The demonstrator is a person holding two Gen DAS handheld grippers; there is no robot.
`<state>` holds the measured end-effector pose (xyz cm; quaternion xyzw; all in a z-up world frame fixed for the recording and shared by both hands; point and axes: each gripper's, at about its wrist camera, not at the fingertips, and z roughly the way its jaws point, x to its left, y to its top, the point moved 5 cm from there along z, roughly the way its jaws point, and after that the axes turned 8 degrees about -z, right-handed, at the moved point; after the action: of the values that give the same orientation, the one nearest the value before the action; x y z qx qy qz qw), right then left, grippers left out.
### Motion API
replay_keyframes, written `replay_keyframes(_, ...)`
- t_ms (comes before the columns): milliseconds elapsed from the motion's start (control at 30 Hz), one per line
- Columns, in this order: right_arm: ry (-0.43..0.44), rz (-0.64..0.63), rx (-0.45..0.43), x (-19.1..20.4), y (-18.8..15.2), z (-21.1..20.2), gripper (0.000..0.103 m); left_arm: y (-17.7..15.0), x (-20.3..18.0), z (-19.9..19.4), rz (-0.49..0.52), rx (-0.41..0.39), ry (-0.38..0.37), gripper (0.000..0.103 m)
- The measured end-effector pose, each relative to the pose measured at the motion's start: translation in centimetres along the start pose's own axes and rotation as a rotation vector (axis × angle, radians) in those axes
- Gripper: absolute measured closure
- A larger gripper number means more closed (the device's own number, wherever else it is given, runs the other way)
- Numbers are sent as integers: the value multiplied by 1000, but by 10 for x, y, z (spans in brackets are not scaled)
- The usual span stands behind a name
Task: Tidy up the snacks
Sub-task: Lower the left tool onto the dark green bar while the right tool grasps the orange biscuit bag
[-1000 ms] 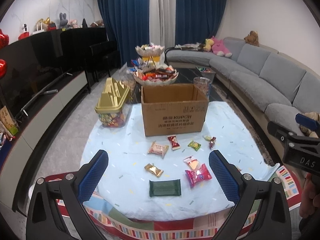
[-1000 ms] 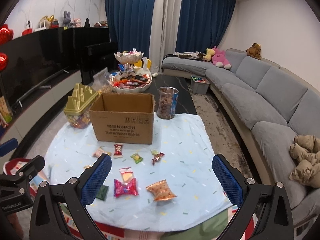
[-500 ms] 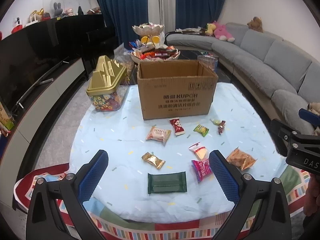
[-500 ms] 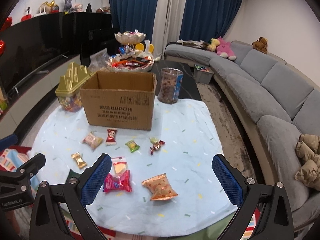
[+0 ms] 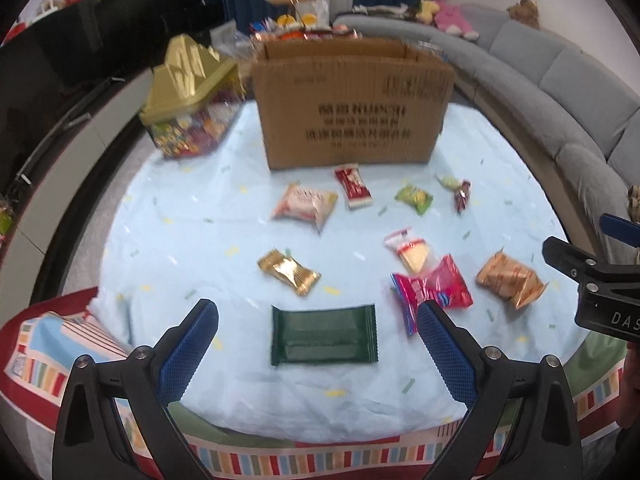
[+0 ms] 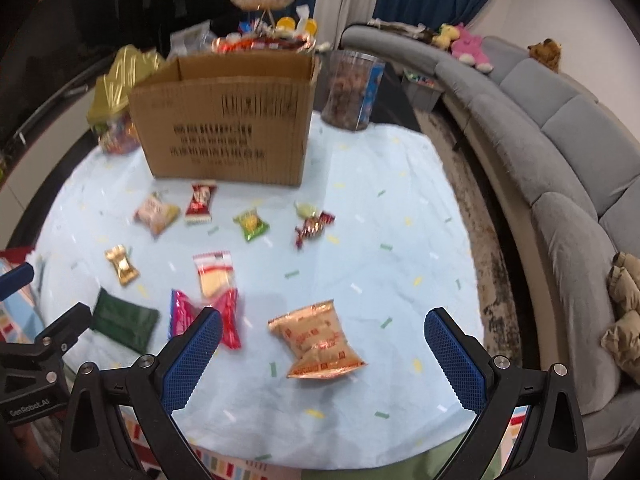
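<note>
Both pairs of fingers stand spread wide with nothing between them. From the left gripper (image 5: 318, 344), the green packet (image 5: 323, 334) lies flat on the cloth (image 5: 180, 216) dead ahead at 12 o'clock, framed between the blue pads. From the right gripper (image 6: 322, 346), the orange bag (image 6: 318, 340) sits likewise at 12 o'clock, with the pink pack (image 6: 204, 316) at 10 o'clock, partly behind the left pad.

All the snacks look light, in thin crinkly film that is probably slippery; the contents likely crush easily. The green packet seems flat and fairly stiff, so pinching across its short width near the middle should hold. The orange bag looks puffed and soft; a crimped end seam would be the safer grip.

The box (image 5: 352, 104) stands open at 12 o'clock beyond the snacks.
</note>
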<state>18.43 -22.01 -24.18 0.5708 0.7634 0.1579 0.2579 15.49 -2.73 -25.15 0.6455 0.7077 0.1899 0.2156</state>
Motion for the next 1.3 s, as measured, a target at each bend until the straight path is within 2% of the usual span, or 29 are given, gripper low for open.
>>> replay_keyframes(167, 30, -12, 69, 3, -6, 26, 1, -6, -2, 23, 4, 52, 11, 2)
replay_keyframes(400, 26, -25, 136, 1, -14, 54, 1, -13, 0, 50, -5, 112, 29, 2)
replay_keyframes(867, 20, -38, 213, 1, -24, 93, 1, -21, 6, 84, -12, 181, 61, 2)
replay_keyframes(1167, 35, -28, 256, 0, -29, 112, 1, -23, 6, 97, -25, 222, 40, 2)
replay_keyframes(1300, 42, -37, 272, 2, -31, 119, 1, -25, 8, 102, -40, 243, 30, 6)
